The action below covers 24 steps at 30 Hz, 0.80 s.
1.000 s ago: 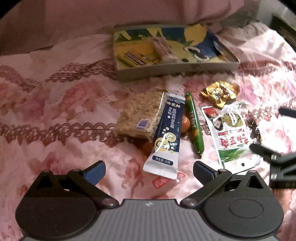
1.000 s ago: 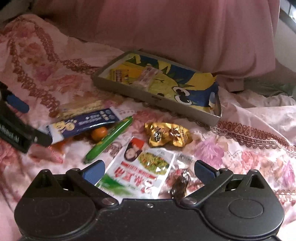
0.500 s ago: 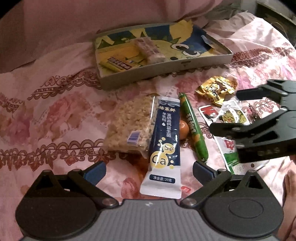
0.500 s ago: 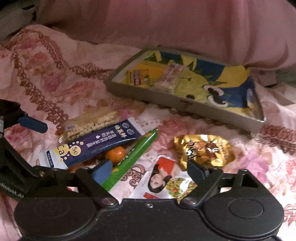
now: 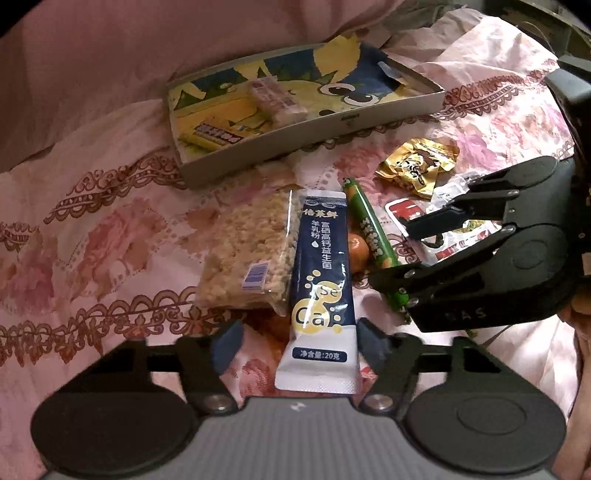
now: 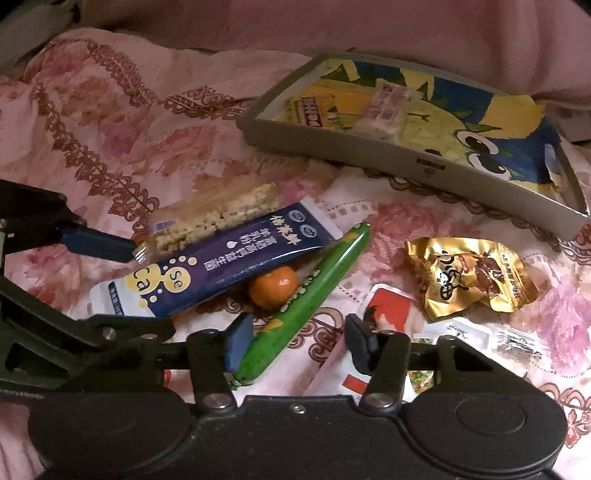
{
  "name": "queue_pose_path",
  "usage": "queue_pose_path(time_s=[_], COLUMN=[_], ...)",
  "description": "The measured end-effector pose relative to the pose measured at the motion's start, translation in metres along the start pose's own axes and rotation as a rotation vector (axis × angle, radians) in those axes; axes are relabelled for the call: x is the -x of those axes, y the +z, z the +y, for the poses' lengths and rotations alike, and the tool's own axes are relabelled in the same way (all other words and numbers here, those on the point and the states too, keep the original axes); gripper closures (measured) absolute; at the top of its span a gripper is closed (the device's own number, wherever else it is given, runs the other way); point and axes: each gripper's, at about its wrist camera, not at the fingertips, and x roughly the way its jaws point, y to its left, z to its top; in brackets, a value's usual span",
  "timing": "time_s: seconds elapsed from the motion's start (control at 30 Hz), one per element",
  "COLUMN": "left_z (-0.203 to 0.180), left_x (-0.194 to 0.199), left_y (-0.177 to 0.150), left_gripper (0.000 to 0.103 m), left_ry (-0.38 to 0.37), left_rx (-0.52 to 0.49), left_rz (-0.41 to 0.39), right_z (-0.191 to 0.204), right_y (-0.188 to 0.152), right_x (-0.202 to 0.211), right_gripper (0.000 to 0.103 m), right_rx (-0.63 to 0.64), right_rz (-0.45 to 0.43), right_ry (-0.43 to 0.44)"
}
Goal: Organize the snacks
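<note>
Floral bedspread and plain pink fabric

A pale pink bedspread (image 5: 110, 229) printed with roses and bands of dark red lace-like trim covers the bed, lying in soft wrinkles. Behind it, a plain pink cloth (image 6: 369, 29) rises across the back. At 1 far corner a dark object (image 5: 546, 22) shows, too dim to identify.
</note>
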Motion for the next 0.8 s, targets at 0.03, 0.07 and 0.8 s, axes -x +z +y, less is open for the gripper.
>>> queue_pose_path(time_s=[0.03, 0.07, 0.8], left_z=[0.0, 0.0, 0.006], left_x=[0.0, 0.0, -0.017], left_y=[0.0, 0.0, 0.002], left_gripper=[0.042, 0.046, 0.048], left_ry=[-0.007, -0.015, -0.105], left_rx=[-0.001, 0.0, 0.065], left_rz=[0.0, 0.001, 0.03], right_z=[0.001, 0.003, 0.002], right_y=[-0.001, -0.001, 0.001], right_x=[0.0, 0.0, 0.0], right_gripper=[0.053, 0.057, 0.071], right_rx=[0.008, 0.018, 0.085], right_rz=[0.002, 0.005, 0.021], right_ry=[-0.007, -0.012, -0.084])
